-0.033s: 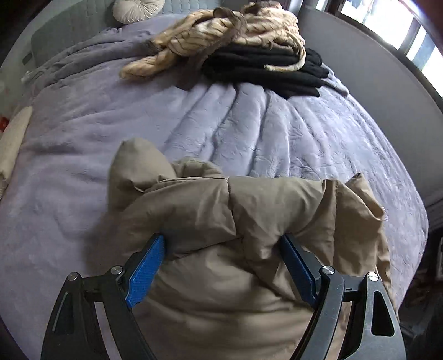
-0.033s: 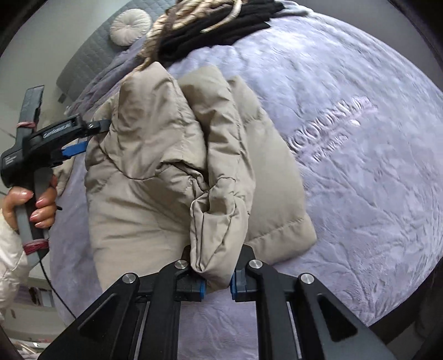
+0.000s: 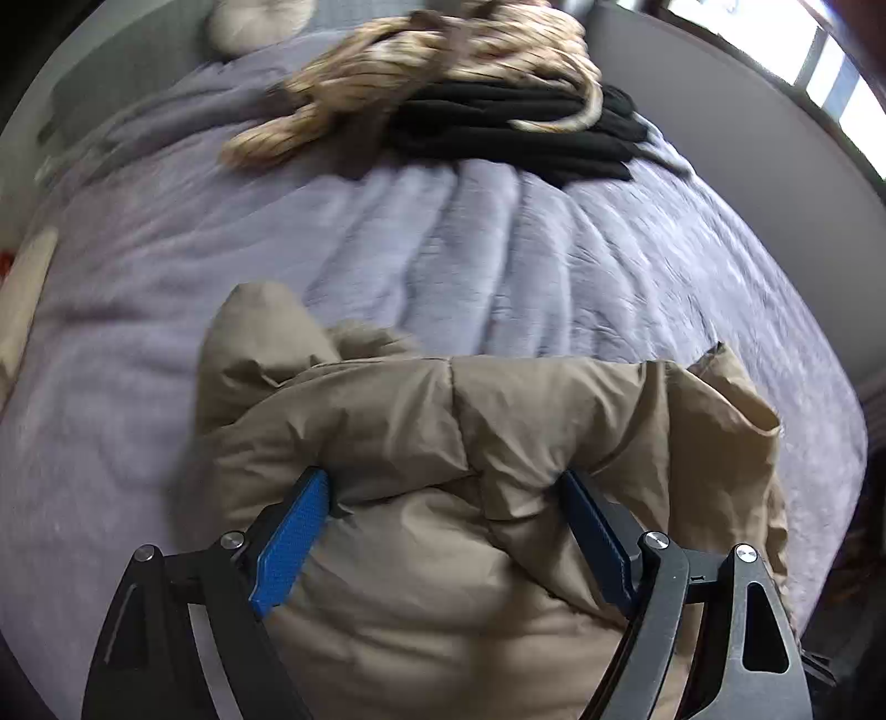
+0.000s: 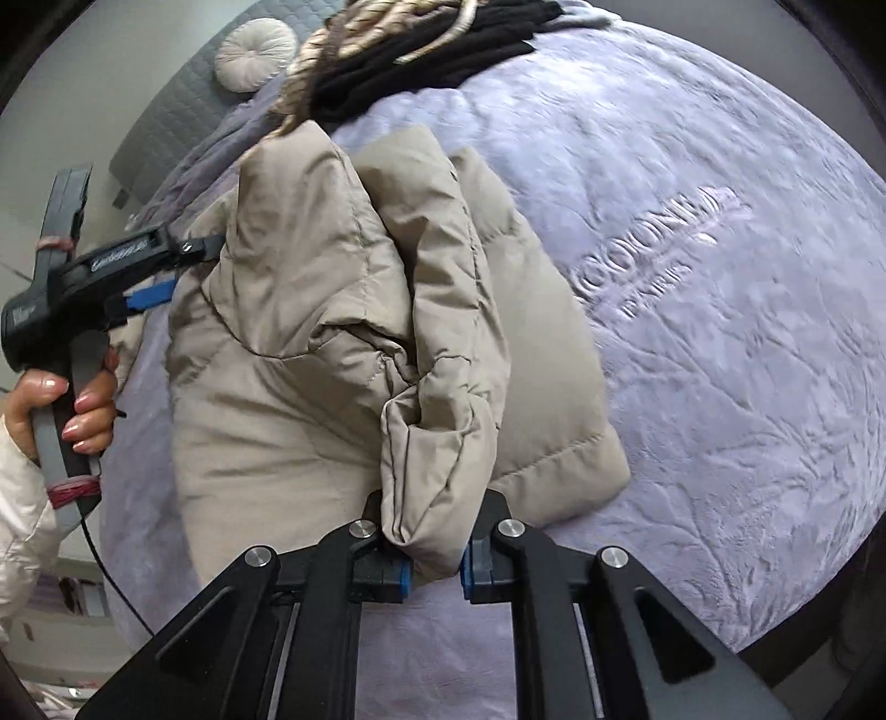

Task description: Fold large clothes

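Beyond the beige puffer jacket (image 3: 443, 443), my left view was smeared by motion: the tan patterned garment (image 3: 421, 61) and the round cushion (image 3: 260, 16) at the far end of the bed were soft, and the cushion was cut by the top edge. The jacket's near end ran off the bottom of that view, so I could not see its hem there. In my right view, the jacket's bulk hid the fingertips of my left gripper (image 4: 183, 266). The raised lettering (image 4: 664, 243) on the lilac blanket (image 4: 747, 415), right of the jacket, was too blurred to read. The black clothes (image 4: 421, 50) beyond the jacket were cropped at the top.
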`<state>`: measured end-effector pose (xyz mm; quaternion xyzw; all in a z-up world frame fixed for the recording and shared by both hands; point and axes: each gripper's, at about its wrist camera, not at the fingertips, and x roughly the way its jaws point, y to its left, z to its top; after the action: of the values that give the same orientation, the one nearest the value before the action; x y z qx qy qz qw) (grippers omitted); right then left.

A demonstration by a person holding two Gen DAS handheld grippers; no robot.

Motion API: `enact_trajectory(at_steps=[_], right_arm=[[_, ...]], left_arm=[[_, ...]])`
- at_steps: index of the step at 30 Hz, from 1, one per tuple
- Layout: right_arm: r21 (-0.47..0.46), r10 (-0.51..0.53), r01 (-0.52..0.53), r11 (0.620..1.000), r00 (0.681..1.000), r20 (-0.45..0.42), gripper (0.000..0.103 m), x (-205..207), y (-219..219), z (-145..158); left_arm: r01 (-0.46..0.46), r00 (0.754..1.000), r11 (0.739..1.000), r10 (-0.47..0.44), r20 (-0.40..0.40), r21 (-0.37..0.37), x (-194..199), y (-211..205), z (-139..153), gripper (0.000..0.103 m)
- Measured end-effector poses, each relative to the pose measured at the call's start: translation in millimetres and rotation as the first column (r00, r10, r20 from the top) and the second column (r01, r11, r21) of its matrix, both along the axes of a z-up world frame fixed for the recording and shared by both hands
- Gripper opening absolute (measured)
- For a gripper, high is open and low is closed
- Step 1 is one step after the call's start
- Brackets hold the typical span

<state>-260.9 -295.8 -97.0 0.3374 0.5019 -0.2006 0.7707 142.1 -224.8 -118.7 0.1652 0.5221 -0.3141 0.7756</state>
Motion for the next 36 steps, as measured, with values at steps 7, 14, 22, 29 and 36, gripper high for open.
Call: enact_trajectory(at_steps=[7, 14, 22, 29, 36], right_arm=[[0.185, -0.169, 0.162, 0.969, 0.986, 0.019, 0.014, -32, -52, -27], [0.128, -0.193, 0.177, 0.976, 0.973, 0.127, 0.016, -54, -70, 35], [-0.046, -0.121, 0.13, 0.99, 0.978, 0.172, 0.016, -25, -70, 76], [-0.049, -0.057, 0.068, 0.996, 0.978, 0.199, 0.016, -18, -89, 97], [-0.01, 0.128, -0.128, 0.992, 0.992, 0.007, 0.016, 25, -63, 26]], left_arm=[[0.11, 0.989, 0.991, -0.117, 0.091, 0.077, -41, -90, -21, 0.085], [0.083, 0.992, 0.993, -0.09, 0.084, 0.083, -40, -95, -25, 0.085], [0.061, 0.994, 0.994, -0.069, 0.082, 0.094, -39, -96, -25, 0.085], [0.05, 0.994, 0.993, -0.059, 0.09, 0.103, -41, -97, -26, 0.085], [0.028, 0.996, 0.991, -0.039, 0.084, 0.128, -42, -96, -24, 0.085]])
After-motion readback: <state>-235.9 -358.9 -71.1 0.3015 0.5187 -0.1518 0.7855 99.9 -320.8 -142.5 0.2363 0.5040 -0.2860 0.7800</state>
